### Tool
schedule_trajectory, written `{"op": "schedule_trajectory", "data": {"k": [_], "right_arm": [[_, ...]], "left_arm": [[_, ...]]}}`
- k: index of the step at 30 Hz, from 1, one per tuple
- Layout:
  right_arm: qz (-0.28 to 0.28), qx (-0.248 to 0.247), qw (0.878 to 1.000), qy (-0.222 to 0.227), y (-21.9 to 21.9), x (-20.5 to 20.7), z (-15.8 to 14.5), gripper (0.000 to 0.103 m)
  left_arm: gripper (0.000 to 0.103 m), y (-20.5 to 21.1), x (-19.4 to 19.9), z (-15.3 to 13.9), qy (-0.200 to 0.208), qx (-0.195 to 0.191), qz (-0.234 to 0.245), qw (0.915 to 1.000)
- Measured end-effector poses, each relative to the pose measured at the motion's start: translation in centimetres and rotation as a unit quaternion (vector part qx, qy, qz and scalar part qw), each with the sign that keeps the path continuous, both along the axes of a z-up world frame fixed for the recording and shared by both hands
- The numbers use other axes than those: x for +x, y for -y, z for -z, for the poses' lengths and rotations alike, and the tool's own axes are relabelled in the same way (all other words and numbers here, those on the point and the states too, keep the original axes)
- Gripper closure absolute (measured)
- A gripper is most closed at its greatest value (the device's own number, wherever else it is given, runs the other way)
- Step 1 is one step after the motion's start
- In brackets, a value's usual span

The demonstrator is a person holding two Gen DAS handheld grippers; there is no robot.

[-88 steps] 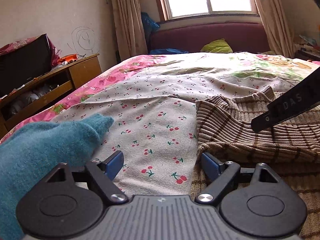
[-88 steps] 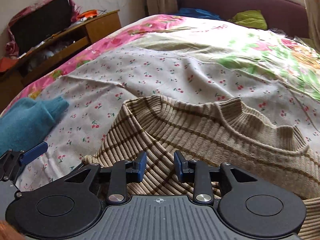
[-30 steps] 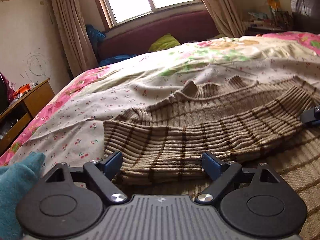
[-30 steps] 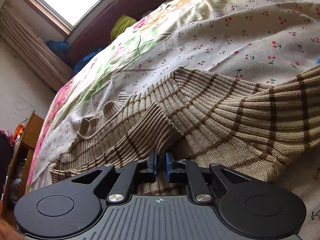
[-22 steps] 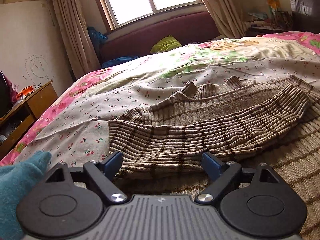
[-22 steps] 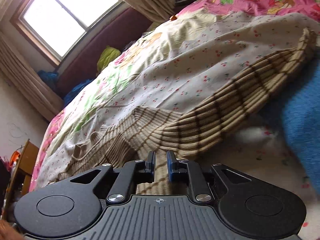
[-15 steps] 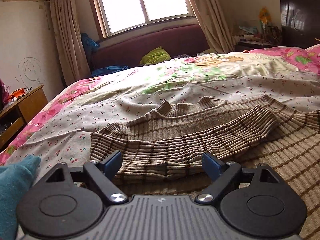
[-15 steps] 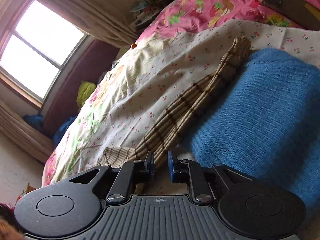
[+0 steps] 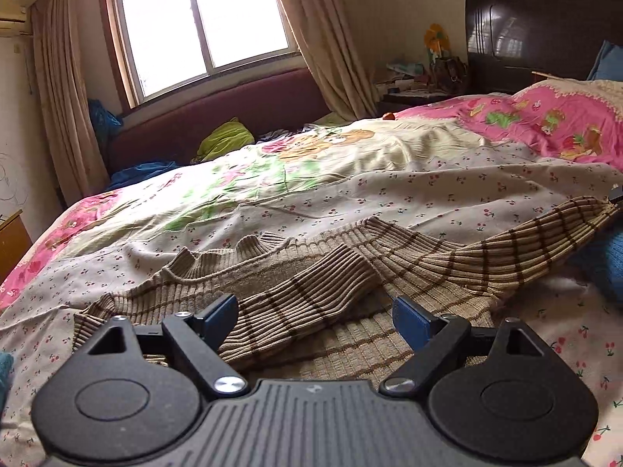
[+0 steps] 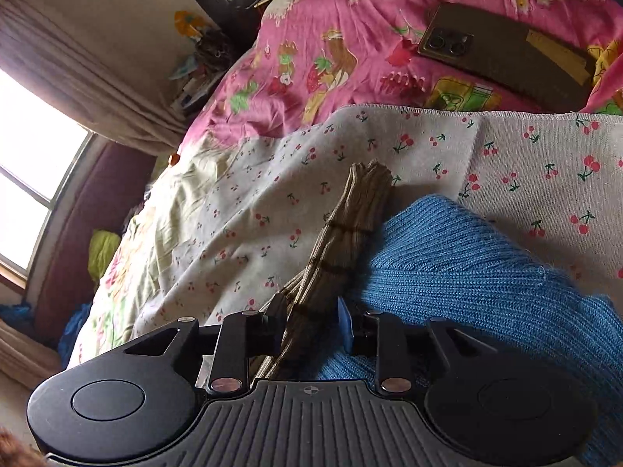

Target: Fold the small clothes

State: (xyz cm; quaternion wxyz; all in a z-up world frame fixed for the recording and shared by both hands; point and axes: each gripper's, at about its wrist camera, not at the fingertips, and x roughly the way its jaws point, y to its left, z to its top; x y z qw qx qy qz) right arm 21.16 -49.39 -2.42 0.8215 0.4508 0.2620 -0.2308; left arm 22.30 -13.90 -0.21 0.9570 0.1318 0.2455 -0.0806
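A beige ribbed sweater with brown stripes (image 9: 296, 272) lies spread on the cherry-print bedsheet (image 9: 447, 179). One sleeve (image 9: 307, 292) is folded across its body. The other sleeve (image 9: 525, 241) stretches out to the right. My left gripper (image 9: 315, 317) is open and empty, low over the folded sleeve. My right gripper (image 10: 311, 321) is shut on the stretched sleeve (image 10: 350, 225), whose cuff points away over the sheet (image 10: 272, 179).
A blue knit garment (image 10: 486, 272) lies right beside the held sleeve, also at the right edge of the left view (image 9: 607, 260). A phone (image 10: 502, 50) rests on the pink quilt (image 10: 331, 62). A teal garment (image 9: 4, 369) sits at far left. A maroon headboard (image 9: 218, 116) stands under the window.
My right gripper has pulled the right sleeve out to the right, toward the blue knit. My left gripper has swung right and let the sweater's left side lie; it stays open.
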Motion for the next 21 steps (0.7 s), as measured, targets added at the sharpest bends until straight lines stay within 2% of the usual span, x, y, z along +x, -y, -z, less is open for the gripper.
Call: {"op": "schedule_trajectory", "data": {"k": [5, 6, 8, 14, 16, 18, 21], "right_arm": [[0.0, 0.01, 1.0, 0.003, 1.3, 1.4, 0.4, 0.078], [-0.005, 0.009, 1.0, 0.007, 1.4, 1.6, 0.3, 0.092], [-0.013, 0.01, 1.0, 0.017, 1.6, 1.6, -0.2, 0.093], [-0.053, -0.022, 0.992, 0.111, -1.5, 1.2, -6.1, 0.093], [-0.094, -0.037, 0.985, 0.143, -4.2, 2.0, -8.7, 0.093], [-0.149, -0.066, 0.971, 0.174, -8.4, 2.9, -11.3, 0.093], [-0.247, -0.117, 0.94, 0.205, -16.5, 4.6, -13.9, 0.093]], "left_arm": [[0.006, 0.7, -0.7, 0.2, -0.003, 0.005, 0.01, 0.9999], [0.006, 0.6, -0.8, 0.2, -0.004, 0.005, 0.011, 0.9999], [0.006, 0.1, -1.0, 0.2, -0.004, 0.005, 0.01, 0.9999], [0.006, -3.4, -1.5, 0.0, -0.008, -0.013, -0.014, 0.9998], [0.006, -5.1, -1.8, -0.1, -0.01, -0.022, -0.03, 0.9992], [0.006, -7.2, -2.0, -0.3, -0.012, -0.036, -0.05, 0.9981], [0.006, -10.8, -2.6, -0.5, -0.011, -0.051, -0.089, 0.9947]]}}
